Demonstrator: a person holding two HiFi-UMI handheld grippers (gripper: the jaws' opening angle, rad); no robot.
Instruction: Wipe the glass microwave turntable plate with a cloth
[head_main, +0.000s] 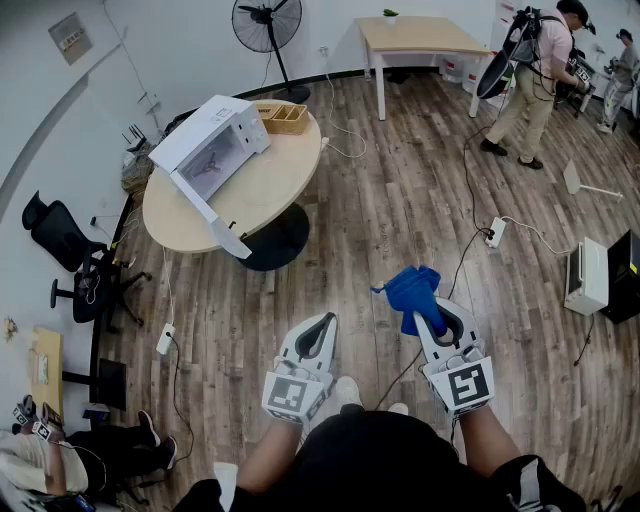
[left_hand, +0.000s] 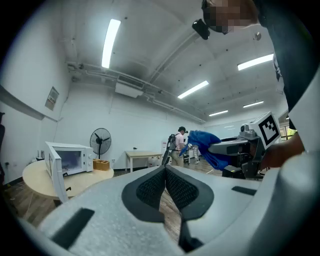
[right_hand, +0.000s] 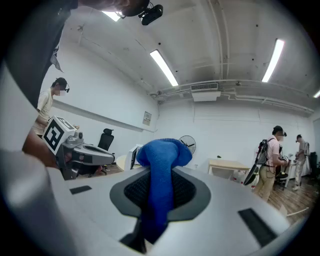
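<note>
A blue cloth (head_main: 413, 296) is pinched in my right gripper (head_main: 436, 320), which is shut on it; in the right gripper view the cloth (right_hand: 161, 175) bulges out between the jaws. My left gripper (head_main: 323, 325) is shut with nothing in it, its jaws meeting at the tip in the left gripper view (left_hand: 165, 169). Both hang over the wooden floor, well short of the round table (head_main: 268, 185). On that table stands a white microwave (head_main: 212, 148) with its door (head_main: 205, 208) swung open. The glass turntable plate cannot be made out.
A wooden tray (head_main: 283, 118) sits behind the microwave. A standing fan (head_main: 268, 28) and a rectangular table (head_main: 420, 40) are at the far wall. A person (head_main: 535, 75) stands at the far right. Cables and a power strip (head_main: 493, 234) lie on the floor; office chair (head_main: 62, 245) at left.
</note>
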